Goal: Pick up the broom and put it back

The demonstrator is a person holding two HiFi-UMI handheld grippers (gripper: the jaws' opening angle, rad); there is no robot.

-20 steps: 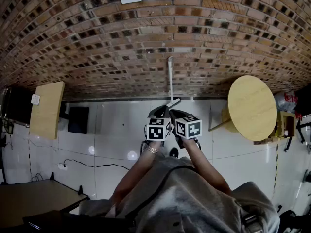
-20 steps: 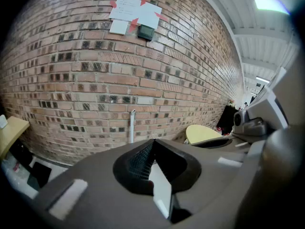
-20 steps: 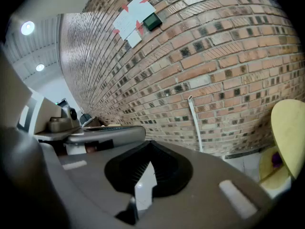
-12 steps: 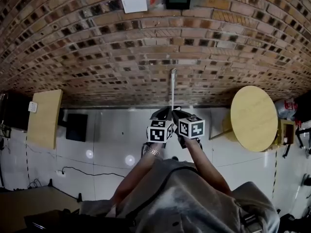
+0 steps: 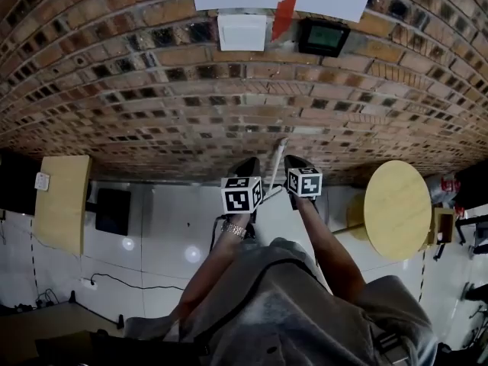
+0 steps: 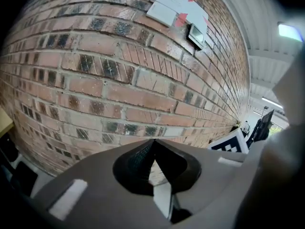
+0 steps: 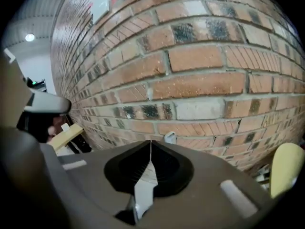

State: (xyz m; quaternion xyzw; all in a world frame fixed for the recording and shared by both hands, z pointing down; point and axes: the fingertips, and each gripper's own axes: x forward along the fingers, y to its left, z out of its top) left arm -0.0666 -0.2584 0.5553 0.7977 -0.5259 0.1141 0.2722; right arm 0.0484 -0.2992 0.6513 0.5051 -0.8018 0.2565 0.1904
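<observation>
The broom shows only as a thin white handle (image 5: 280, 152) standing close to the brick wall (image 5: 152, 97), between my two grippers. My left gripper (image 5: 250, 165) is at its left and my right gripper (image 5: 293, 161) at its right, each under its marker cube. In the left gripper view the jaws (image 6: 153, 144) stand shut, with a pale strip of handle (image 6: 163, 199) in the hollow behind the tips. The right gripper (image 7: 151, 147) is shut the same way on the pale handle (image 7: 143, 187), whose capped top end (image 7: 170, 137) peeks out beyond the tips. The broom head is hidden.
A round yellow table (image 5: 396, 208) stands right of me, against the wall. At the left are a wooden board (image 5: 62, 200), a black box (image 5: 113, 210) and a cable on the white floor (image 5: 137, 290). A white box (image 5: 242, 31) and a black device (image 5: 323, 36) hang on the wall.
Both grippers have moved up and closer to the wall with the handle, and have drawn slightly apart. The view has tilted upward, so more of the wall shows.
</observation>
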